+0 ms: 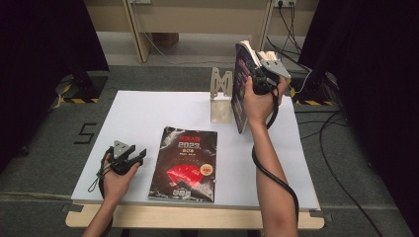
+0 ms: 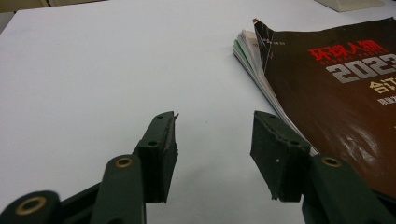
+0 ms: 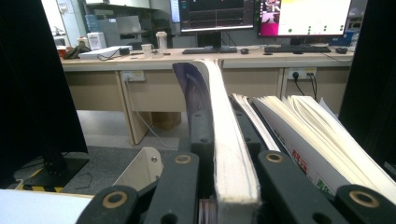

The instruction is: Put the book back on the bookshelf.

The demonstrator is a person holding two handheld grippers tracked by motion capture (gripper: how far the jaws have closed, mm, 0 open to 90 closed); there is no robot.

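Note:
A black magazine (image 1: 184,165) with red and white print lies flat at the middle of the white table (image 1: 148,111). My left gripper (image 1: 140,155) rests on the table just left of it, open; in the left gripper view its jaws (image 2: 215,149) stand apart with nothing between them, and the magazine (image 2: 345,102) lies to their right. My right gripper (image 1: 251,68) holds a thick book (image 1: 241,91) upright near the table's far right. In the right gripper view the gripper (image 3: 224,128) is shut on the front cover and a wad of pages (image 3: 229,154); the other pages (image 3: 308,135) fan out to the right.
A beige metal bookend (image 1: 221,96) stands on the table just left of the upright book. Black curtains flank the table on both sides. Cables (image 1: 331,148) run over the floor at the right. A desk with monitors (image 3: 261,18) stands beyond the table.

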